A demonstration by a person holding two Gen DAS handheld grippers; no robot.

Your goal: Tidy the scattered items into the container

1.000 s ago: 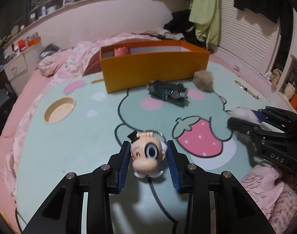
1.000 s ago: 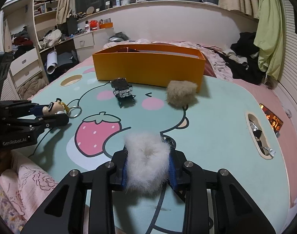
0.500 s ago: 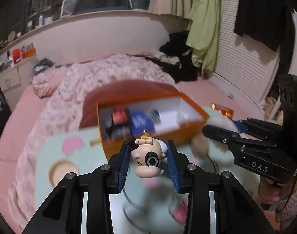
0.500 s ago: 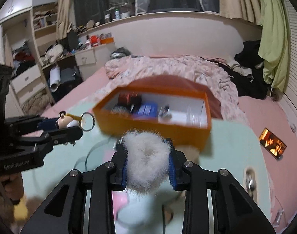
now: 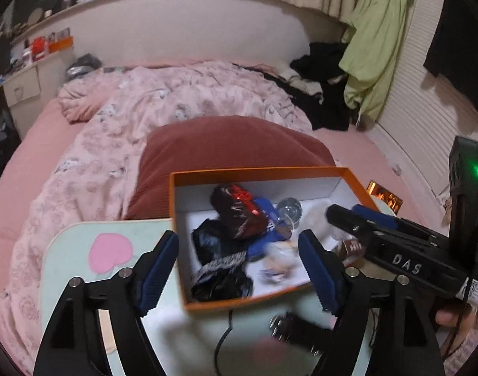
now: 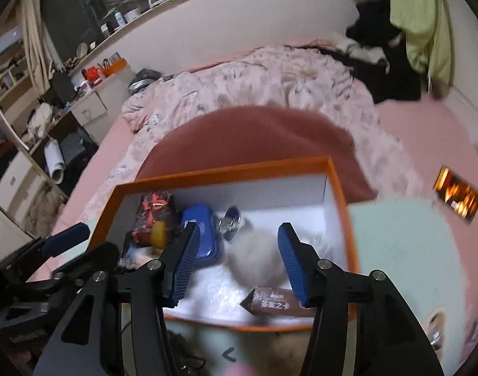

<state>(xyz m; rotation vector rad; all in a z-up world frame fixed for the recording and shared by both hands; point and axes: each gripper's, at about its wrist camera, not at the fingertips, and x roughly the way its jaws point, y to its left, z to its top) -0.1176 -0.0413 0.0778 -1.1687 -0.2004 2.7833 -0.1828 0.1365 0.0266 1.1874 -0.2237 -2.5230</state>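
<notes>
The orange box (image 5: 254,173) (image 6: 223,173) lies right under both grippers, with several items inside, among them a dark wrapped packet (image 5: 239,216) and a blue case (image 6: 201,235). My left gripper (image 5: 238,269) hangs over the box's near left part, its jaws opening and nothing between the pads. Below it, a pale blur inside the box is the cartoon-head keychain (image 5: 279,258). My right gripper (image 6: 239,264) is opening over the box's right half. The white fluffy pompom (image 6: 257,258) is blurred between and below its pads, free of them.
A dark toy car (image 5: 296,332) and a brown pompom (image 6: 286,343) lie on the mint cartoon table (image 5: 82,282) in front of the box. A maroon cushion (image 5: 232,144) and a pink quilt lie behind it. A glowing card (image 6: 457,197) rests on the bed at right.
Both grippers rose and travelled forward from the table to above the orange box. Both then opened, letting go of the keychain figure and the white pompom, which are now down in the box.
</notes>
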